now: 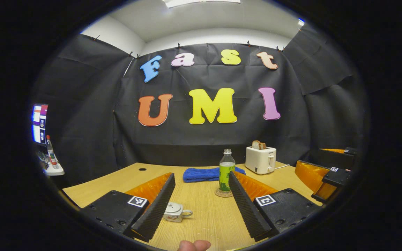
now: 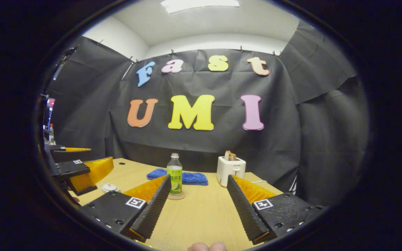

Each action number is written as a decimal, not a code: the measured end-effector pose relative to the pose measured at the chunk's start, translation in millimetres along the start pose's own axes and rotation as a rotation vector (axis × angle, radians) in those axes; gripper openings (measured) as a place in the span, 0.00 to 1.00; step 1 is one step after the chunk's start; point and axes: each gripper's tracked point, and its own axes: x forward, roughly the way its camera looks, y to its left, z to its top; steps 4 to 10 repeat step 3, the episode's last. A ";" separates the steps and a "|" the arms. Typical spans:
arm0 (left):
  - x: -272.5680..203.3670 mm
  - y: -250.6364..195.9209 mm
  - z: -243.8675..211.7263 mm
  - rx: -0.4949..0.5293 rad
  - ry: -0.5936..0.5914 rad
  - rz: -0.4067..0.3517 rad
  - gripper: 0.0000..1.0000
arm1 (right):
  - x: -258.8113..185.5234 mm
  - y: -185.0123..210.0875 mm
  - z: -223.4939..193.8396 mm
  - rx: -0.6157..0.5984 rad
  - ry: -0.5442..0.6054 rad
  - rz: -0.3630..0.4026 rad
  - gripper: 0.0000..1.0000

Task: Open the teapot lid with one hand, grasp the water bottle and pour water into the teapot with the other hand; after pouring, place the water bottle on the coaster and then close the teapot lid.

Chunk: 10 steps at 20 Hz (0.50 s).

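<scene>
Your thumb (image 1: 194,245): at bottom edge, nearest the lens.
L gripper (image 1: 201,223): spread wide, nothing held, above table (image 1: 208,216).
Teapot (image 1: 175,212): lid on, on table just by your L gripper's left finger.
Bottle (image 1: 226,171): upright on coaster (image 1: 224,193), mid-table.
Towel (image 1: 201,174), toaster (image 1: 260,159): behind bottle.
R gripper (image 2: 199,216): wide, empty; bottle ahead, apart.

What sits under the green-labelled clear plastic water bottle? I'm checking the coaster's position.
The green-labelled clear plastic water bottle stands on a round brownish coaster; its rim shows, its centre is covered.
</scene>
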 end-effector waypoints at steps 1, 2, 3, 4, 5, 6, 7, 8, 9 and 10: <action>0.6 1.1 0.4 0.001 -0.005 0.002 0.96 | 1.9 -1.8 -2.5 -0.002 0.007 -0.003 0.99; 1.3 1.4 -0.4 -0.003 -0.005 0.002 0.96 | 2.8 -1.9 -3.5 0.003 0.013 -0.004 0.99; 3.6 1.9 -3.6 -0.006 0.003 -0.001 0.96 | 3.7 -2.0 -4.0 0.011 0.019 -0.008 0.99; 3.6 1.9 -3.6 -0.006 0.003 -0.001 0.96 | 3.7 -2.0 -4.0 0.011 0.019 -0.008 0.99; 3.6 1.9 -3.6 -0.006 0.003 -0.001 0.96 | 3.7 -2.0 -4.0 0.011 0.019 -0.008 0.99; 3.6 1.9 -3.6 -0.006 0.003 -0.001 0.96 | 3.7 -2.0 -4.0 0.011 0.019 -0.008 0.99; 3.6 1.9 -3.6 -0.006 0.003 -0.001 0.96 | 3.7 -2.0 -4.0 0.011 0.019 -0.008 0.99; 3.6 1.9 -3.6 -0.006 0.003 -0.001 0.96 | 3.7 -2.0 -4.0 0.011 0.019 -0.008 0.99; 3.6 1.9 -3.6 -0.006 0.003 -0.001 0.96 | 3.7 -2.0 -4.0 0.011 0.019 -0.008 0.99; 3.6 1.9 -3.6 -0.006 0.003 -0.001 0.96 | 3.7 -2.0 -4.0 0.011 0.019 -0.008 0.99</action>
